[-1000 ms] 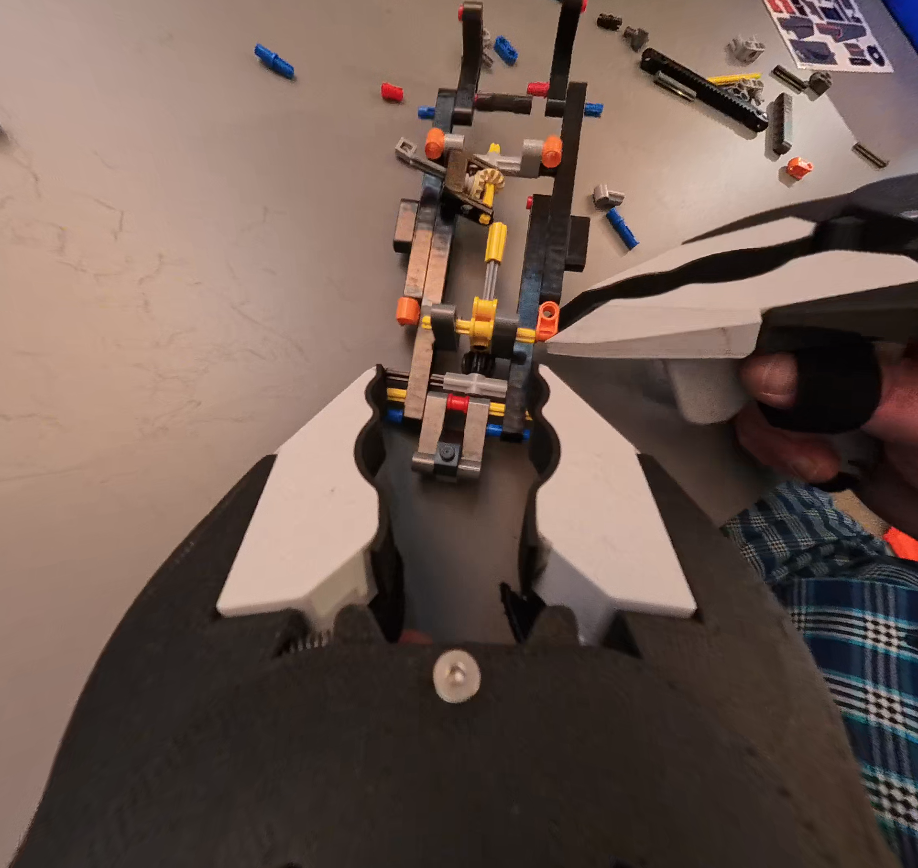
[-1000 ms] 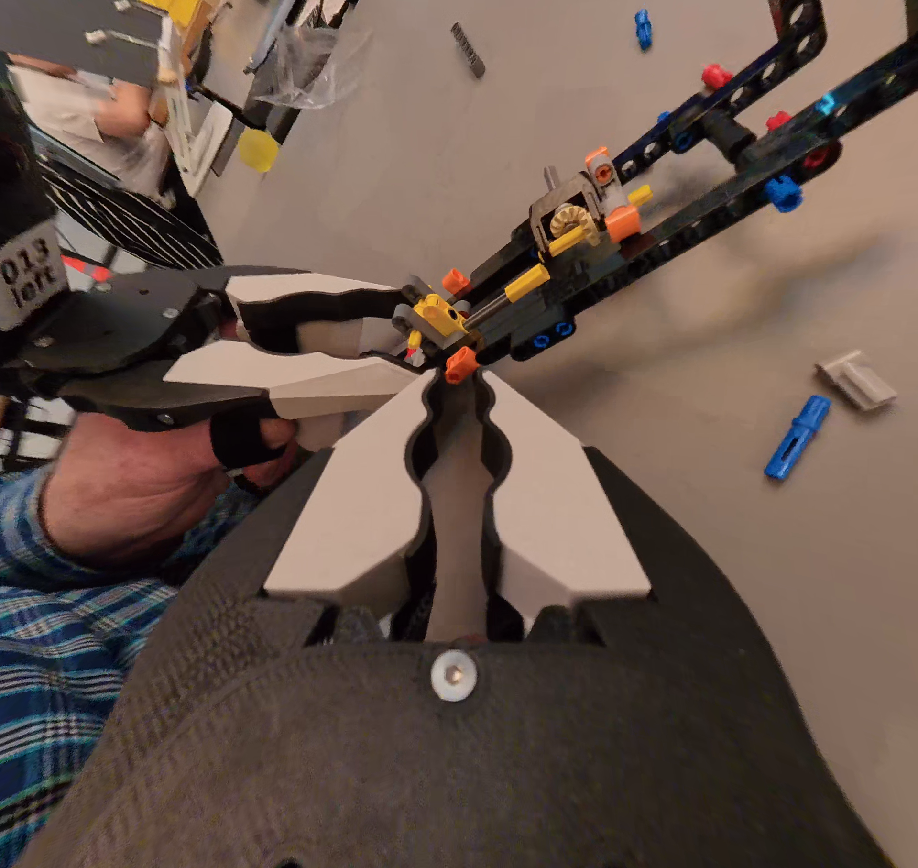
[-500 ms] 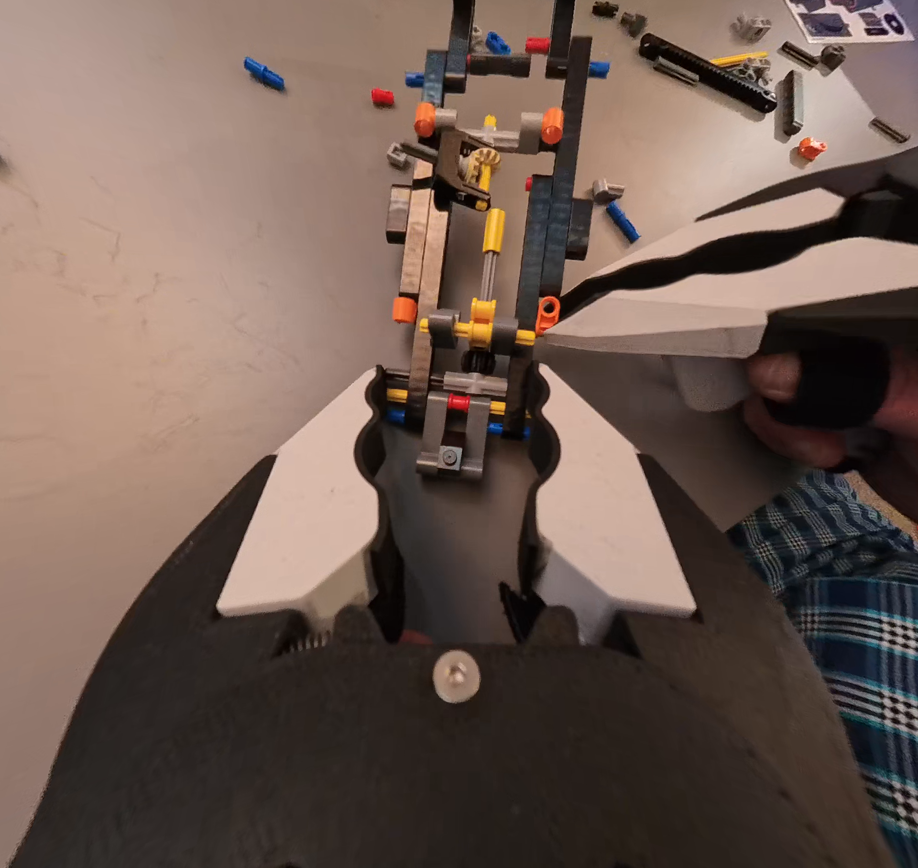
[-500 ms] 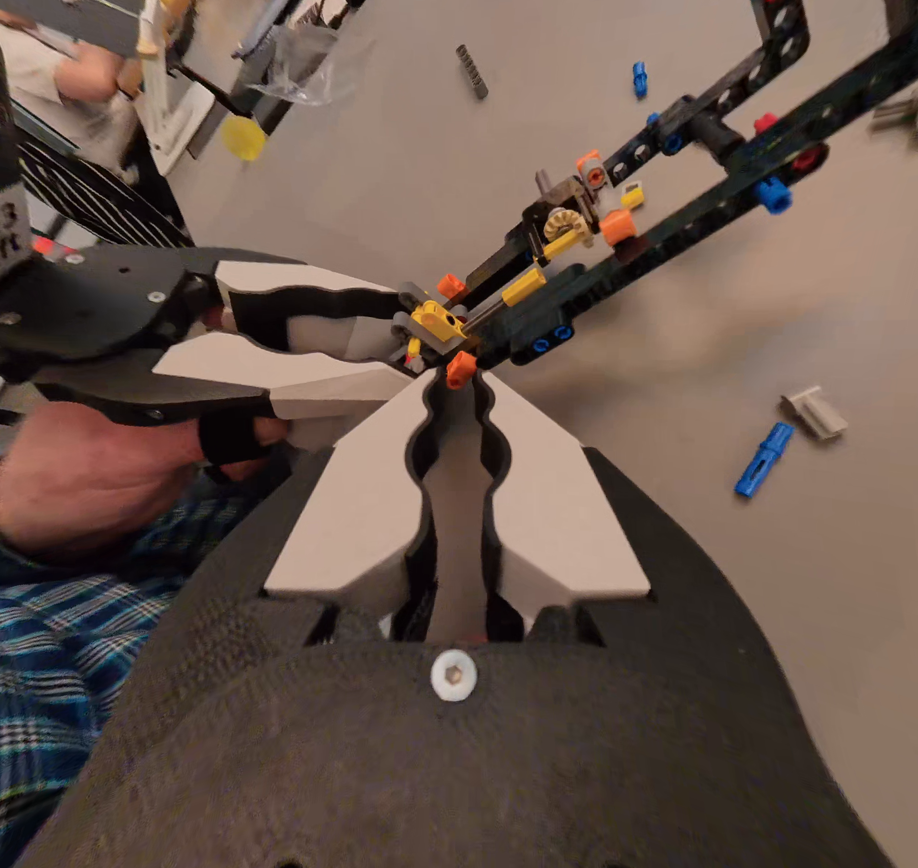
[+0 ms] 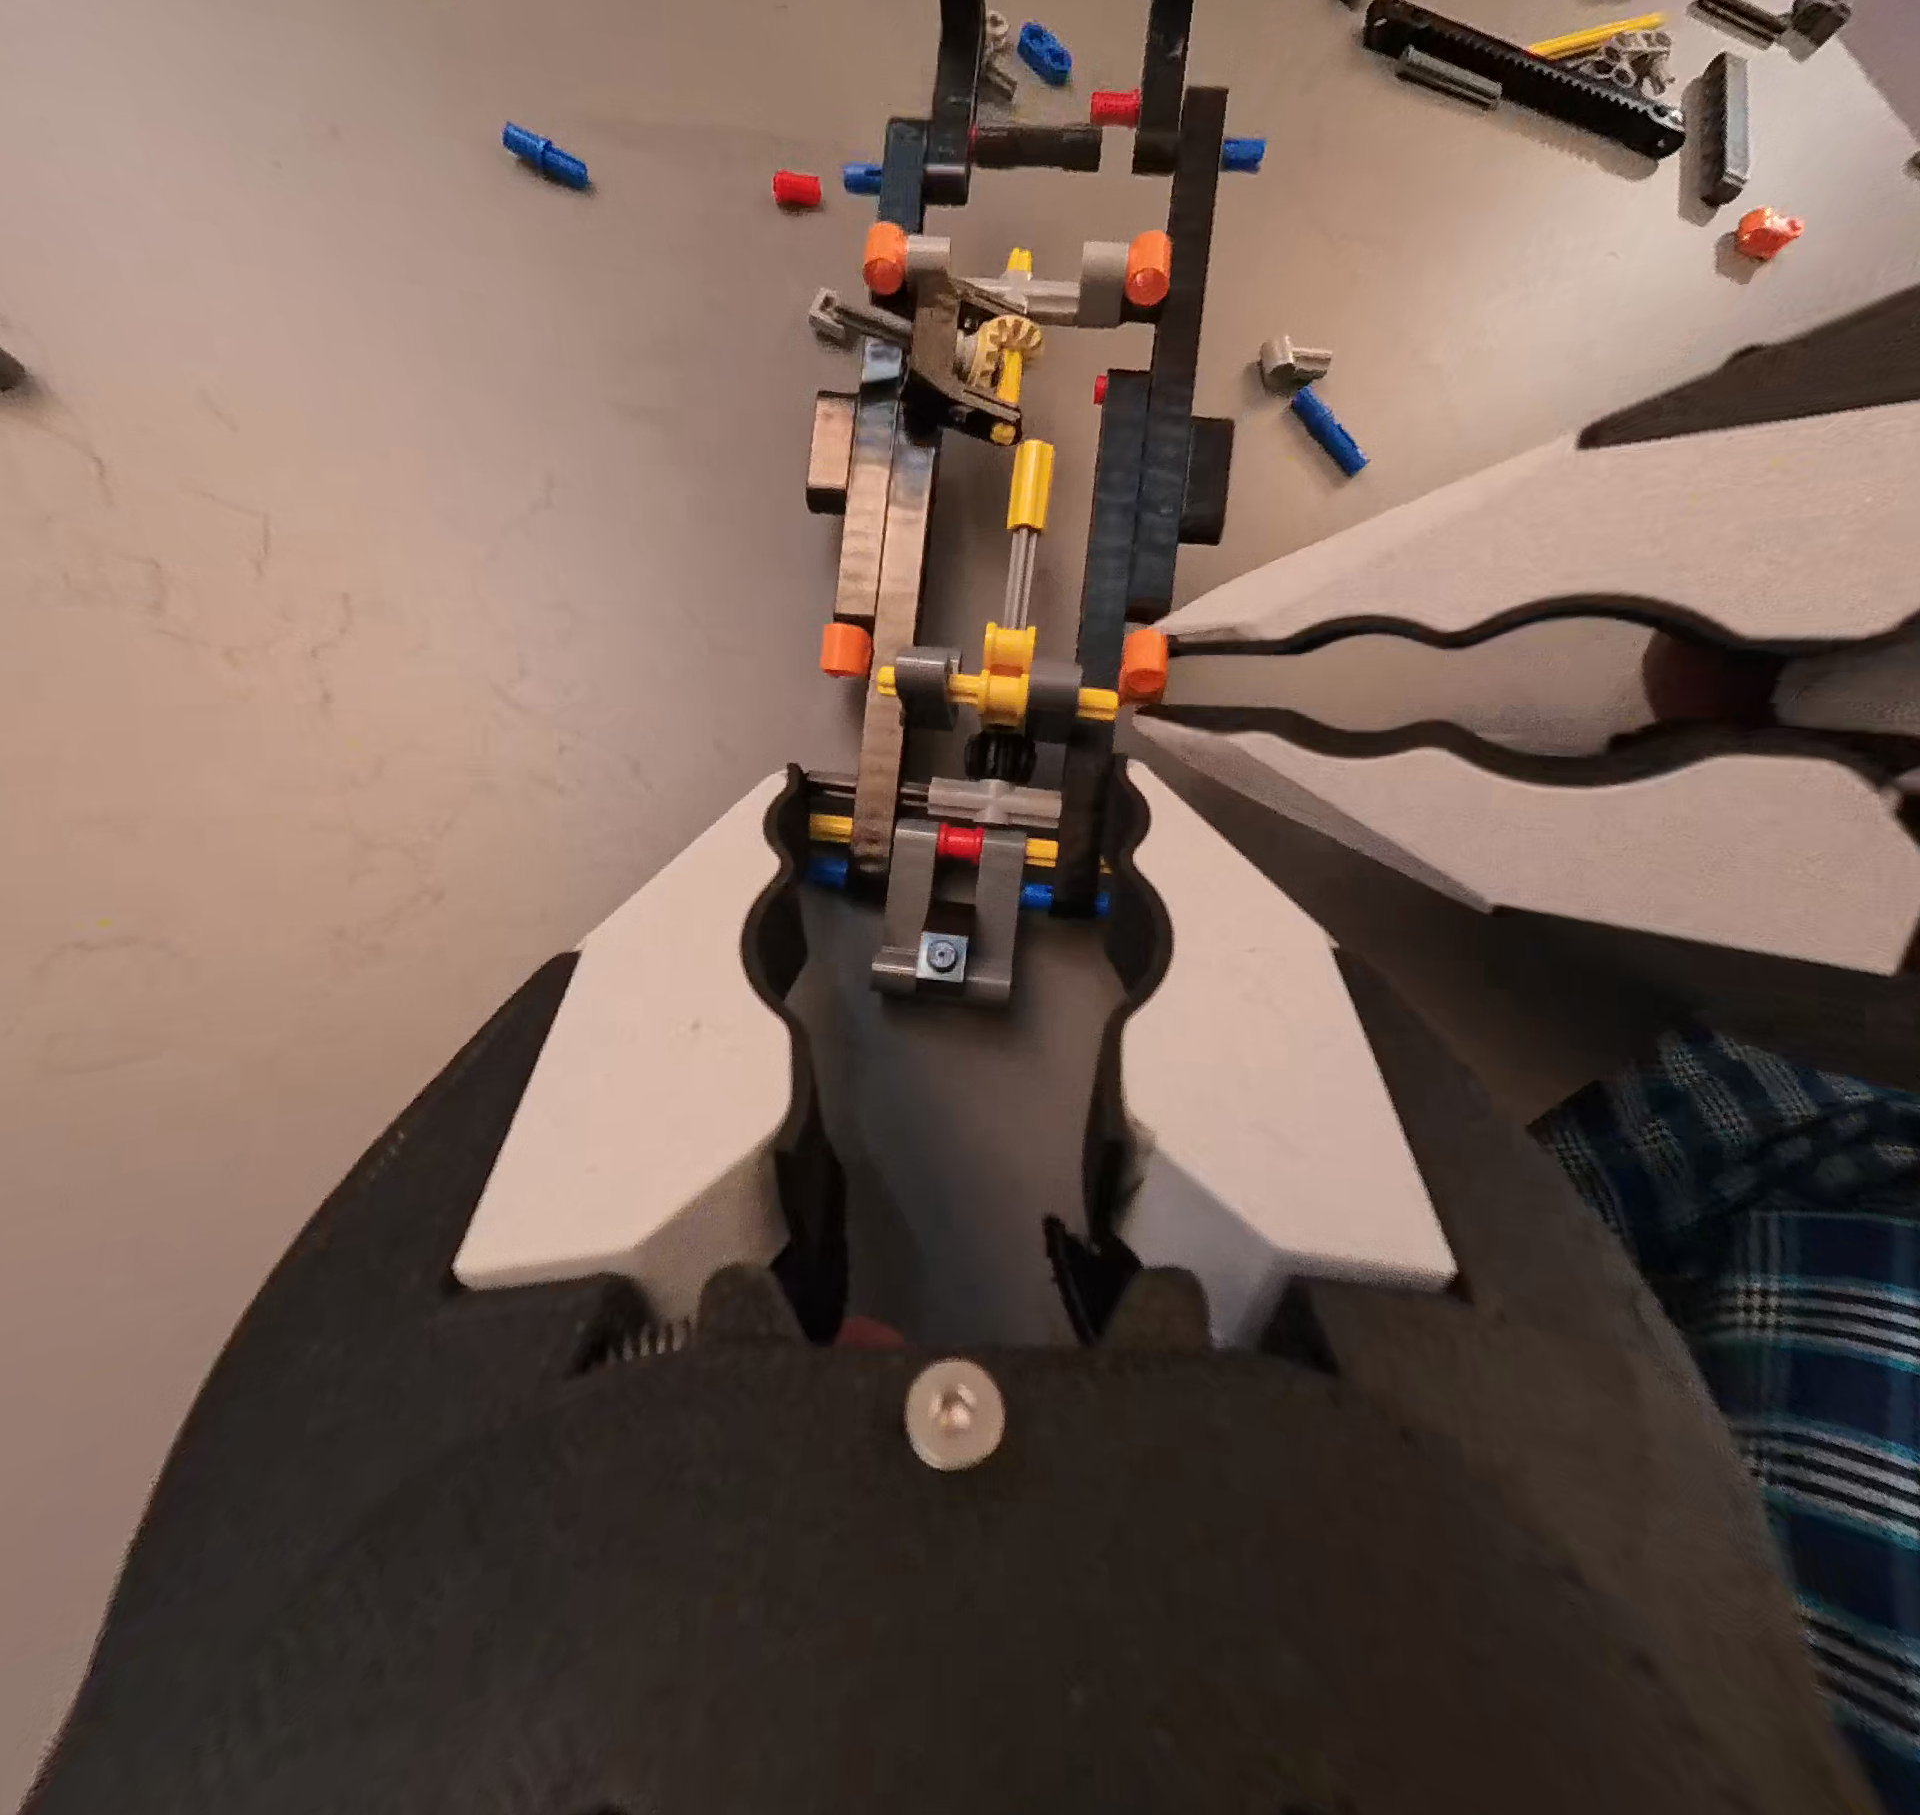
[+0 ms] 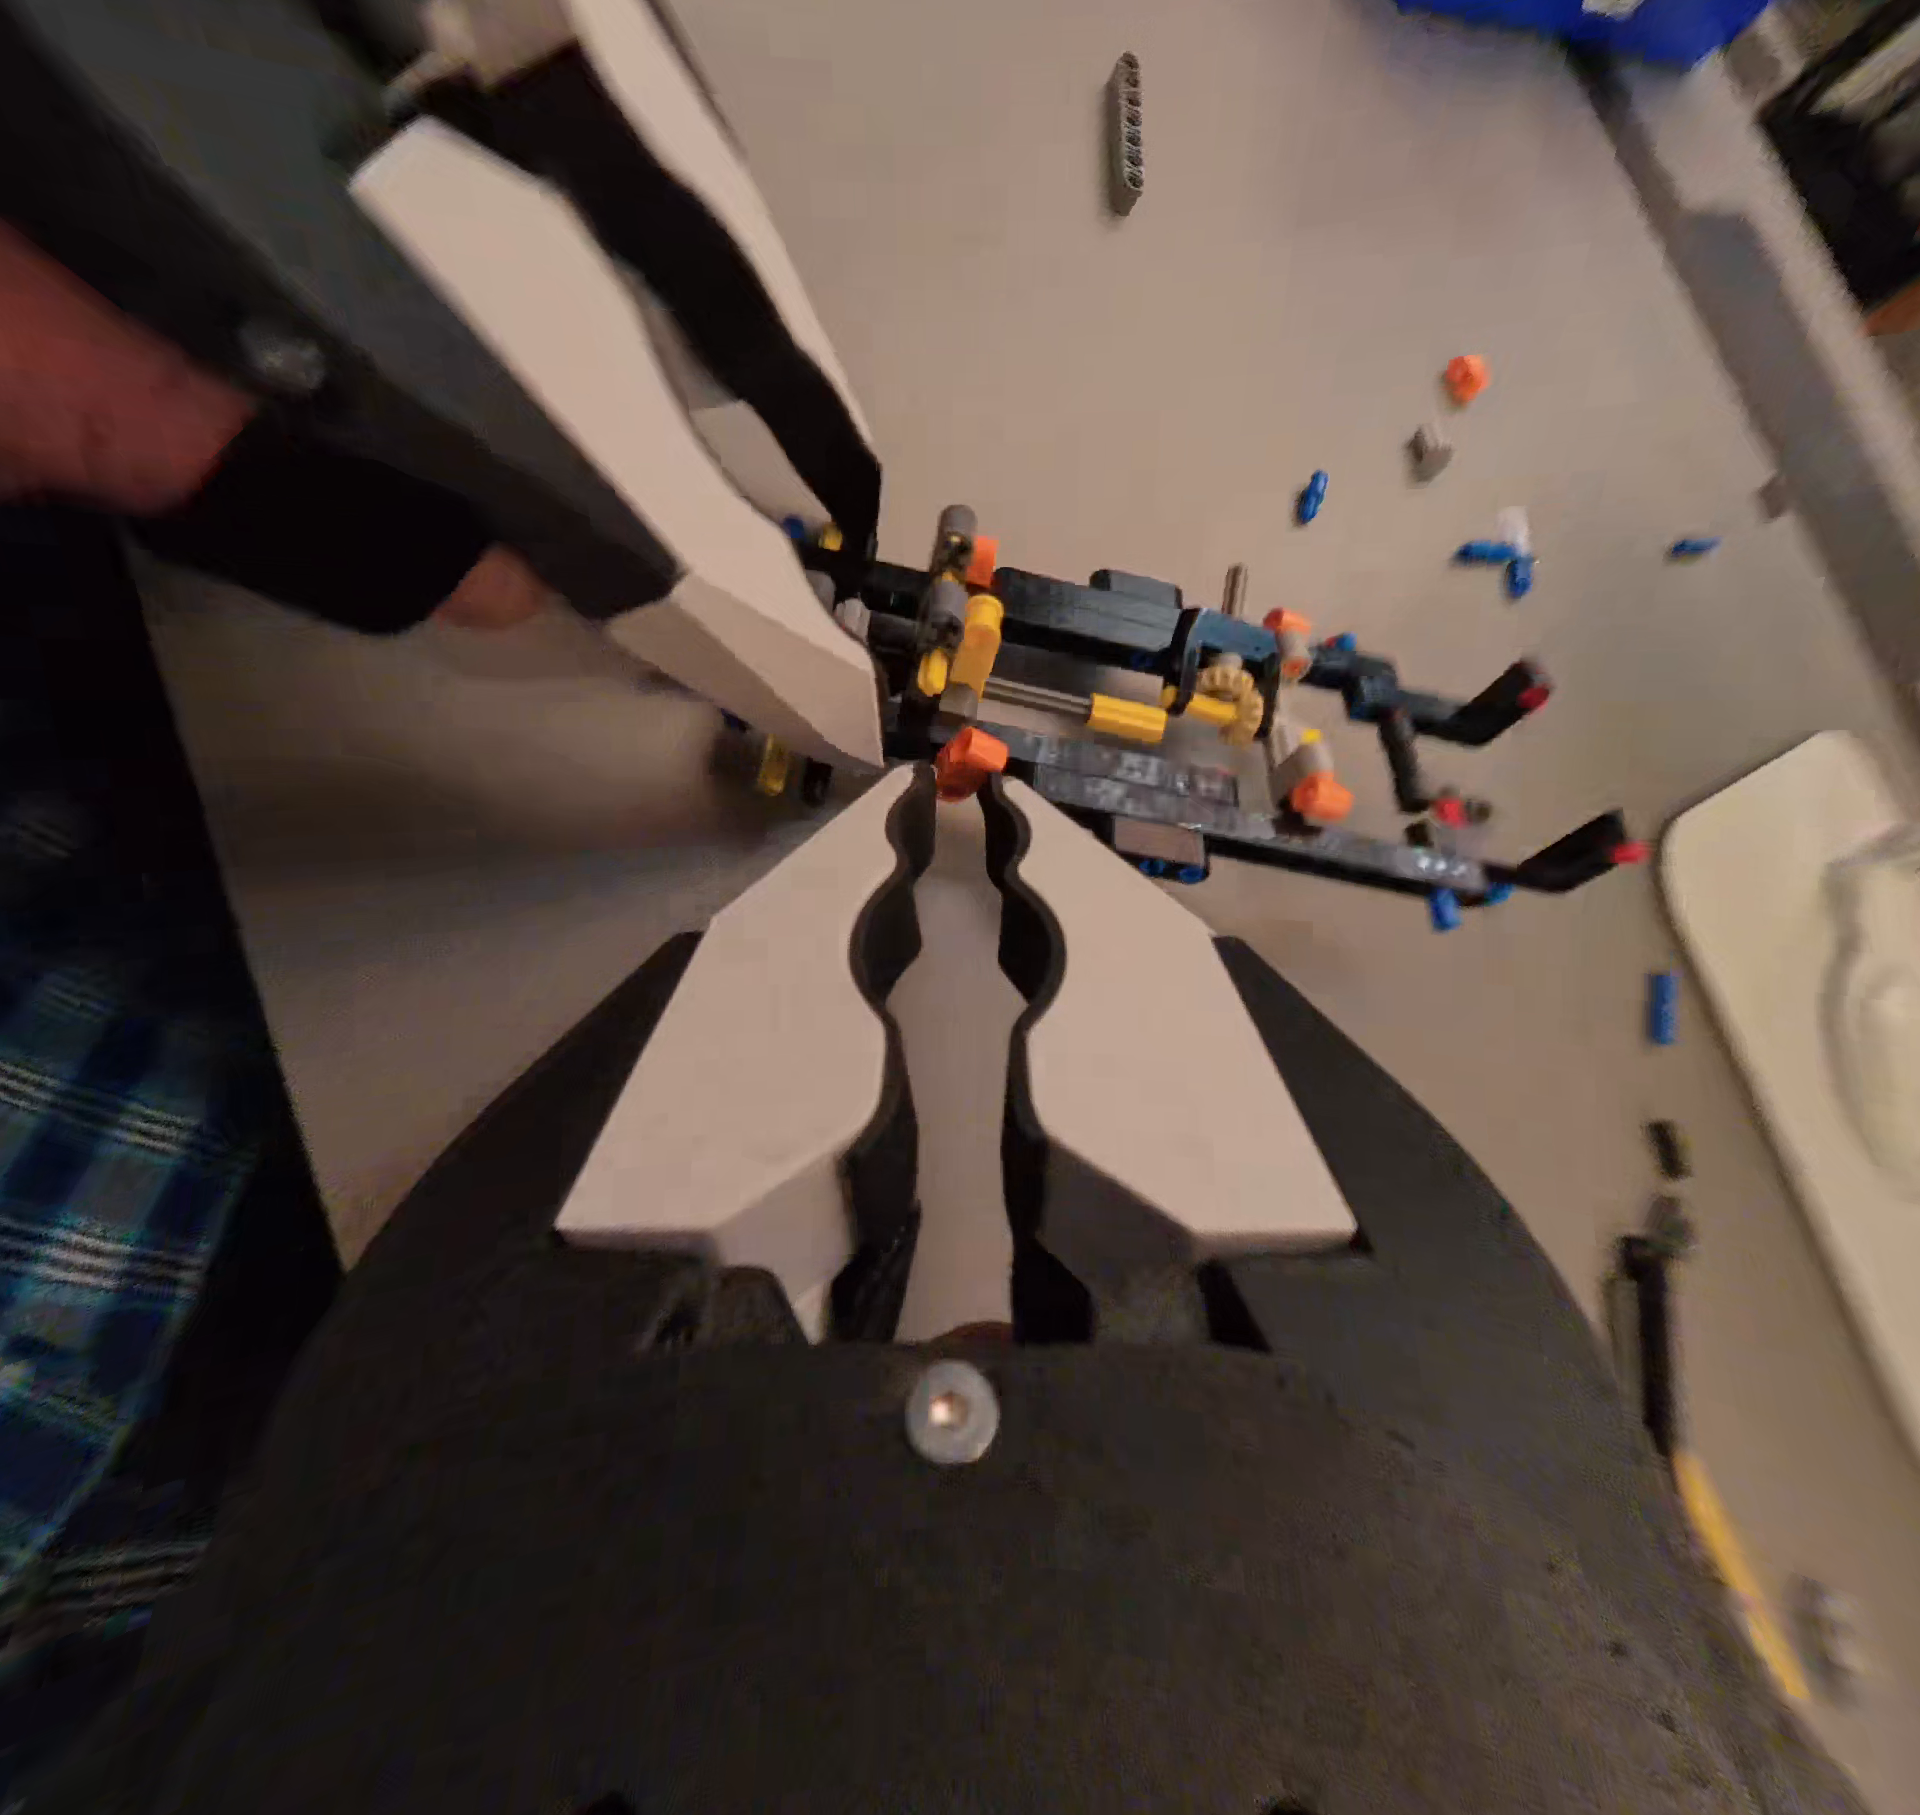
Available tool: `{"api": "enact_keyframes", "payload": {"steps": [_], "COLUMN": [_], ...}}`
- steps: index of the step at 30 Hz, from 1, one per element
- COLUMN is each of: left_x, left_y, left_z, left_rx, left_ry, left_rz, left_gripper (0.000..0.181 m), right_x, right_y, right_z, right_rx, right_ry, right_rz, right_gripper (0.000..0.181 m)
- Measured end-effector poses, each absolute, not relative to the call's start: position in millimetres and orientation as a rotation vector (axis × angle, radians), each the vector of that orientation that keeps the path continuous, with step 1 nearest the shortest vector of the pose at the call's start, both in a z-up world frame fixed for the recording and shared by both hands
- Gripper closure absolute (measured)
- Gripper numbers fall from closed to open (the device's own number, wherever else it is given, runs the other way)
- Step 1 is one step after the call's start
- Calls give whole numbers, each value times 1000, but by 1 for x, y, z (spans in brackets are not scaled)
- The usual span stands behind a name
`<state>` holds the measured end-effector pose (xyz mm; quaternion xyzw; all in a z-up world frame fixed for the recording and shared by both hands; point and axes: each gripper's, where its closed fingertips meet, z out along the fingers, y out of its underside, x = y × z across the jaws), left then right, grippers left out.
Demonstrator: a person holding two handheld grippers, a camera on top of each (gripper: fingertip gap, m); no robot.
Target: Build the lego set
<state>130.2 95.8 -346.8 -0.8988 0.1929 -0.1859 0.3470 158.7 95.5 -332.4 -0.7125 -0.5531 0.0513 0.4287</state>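
Long black-beamed lego chassis [image 5: 1029, 518], raised off the grey table [image 5: 312, 518], near end clamped between the fingers of the left gripper [image 5: 956, 830] — likely to brace it against side pushes. Orange pin [image 5: 1143, 666] on the chassis's right beam pinched at the tips of the right gripper [image 6: 954, 778], nearly closed around it; probably being seated or pulled. Right of the chassis: blue pin [image 5: 1328, 430], grey connector [image 5: 1294, 359], black rack beam [image 5: 1517, 72] farther off. Left of the chassis: open table, only a blue pin [image 5: 545, 155]; roomiest way out. Plaid sleeve [image 5: 1787, 1298] crowding the chassis's near right.
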Motion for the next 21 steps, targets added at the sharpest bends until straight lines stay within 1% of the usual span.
{"api": "enact_keyframes", "payload": {"steps": [2,6,9,12,18,21], "left_x": [130,130,130,132,131,129], "left_y": [96,96,96,94,89,83], "left_z": [-347,-347,-347,-347,-344,-345], "left_rx": [-2332,-2333,-2331,-2334,-2329,-2348], "left_ry": [499,500,502,527,571,590], "left_rz": [-483,-478,-485,-488,-515,-543], "left_gripper": [127,126,127,127,124,123], "right_x": [159,158,161,165,171,181], "right_y": [96,95,95,96,89,86], "right_z": [-333,-333,-338,-343,-331,-329], "right_rx": [-1715,-1681,-1786,-1833,-1857,-1920], "right_ry": [-1439,-1454,-1393,-1393,-1352,-1306], "right_rz": [59,53,185,202,311,376], "right_gripper": [174,174,172,171,164,165]}}
